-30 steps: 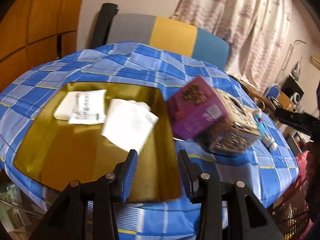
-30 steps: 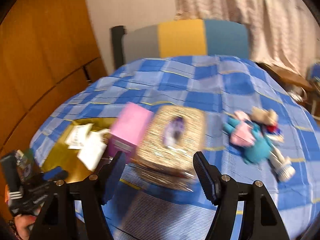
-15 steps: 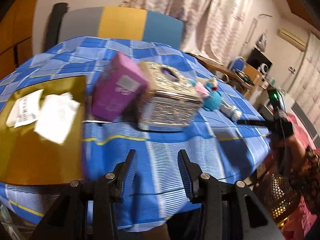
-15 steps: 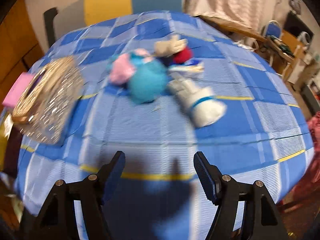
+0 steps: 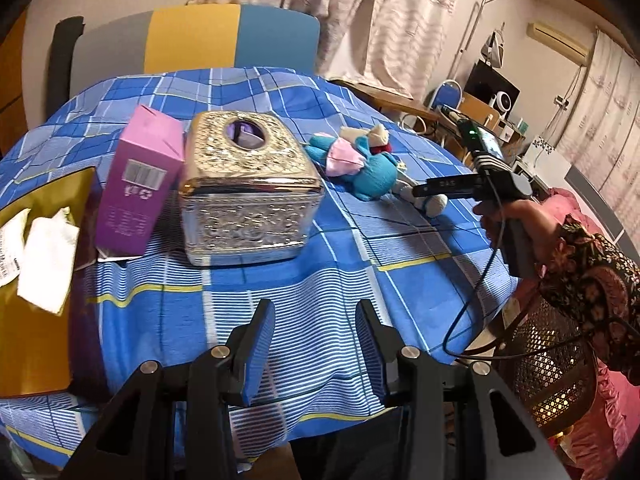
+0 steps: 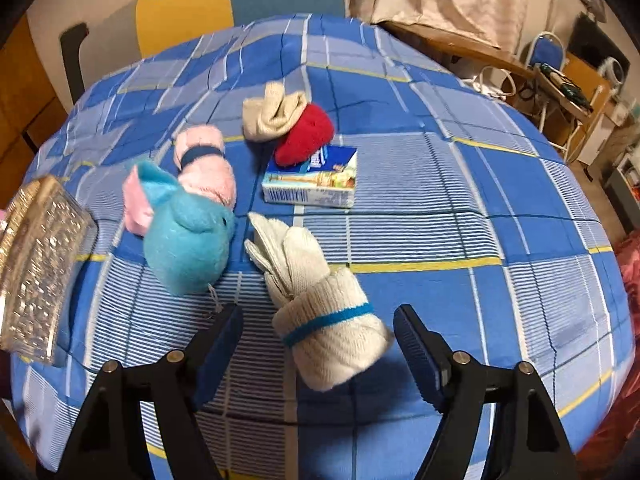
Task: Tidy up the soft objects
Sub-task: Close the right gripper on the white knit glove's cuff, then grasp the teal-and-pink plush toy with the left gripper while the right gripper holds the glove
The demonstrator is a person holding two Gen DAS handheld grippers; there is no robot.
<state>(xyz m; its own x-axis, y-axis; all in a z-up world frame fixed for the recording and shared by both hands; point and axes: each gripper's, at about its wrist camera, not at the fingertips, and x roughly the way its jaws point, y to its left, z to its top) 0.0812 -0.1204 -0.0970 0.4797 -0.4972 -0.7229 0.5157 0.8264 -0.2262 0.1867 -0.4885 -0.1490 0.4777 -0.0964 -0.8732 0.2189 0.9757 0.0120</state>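
Glove bundle [image 6: 332, 332] lies between right gripper's [image 6: 318, 336] just-widened, untouching jaws; left gripper [image 5: 316, 340] apart.

Behind the table [image 5: 360, 280] stands a grey, yellow and blue chair [image 5: 192, 36]. Pale curtains [image 5: 360, 12] hang beyond the chair; wooden panels [image 6: 24, 92] lie left of it, a desk [image 6: 460, 46] right.

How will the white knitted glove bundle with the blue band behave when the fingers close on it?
The white glove bundle looks like soft knit, so it will probably squash and feel light. Its loose end may flop when lifted. The blue band should likely hold the roll together.
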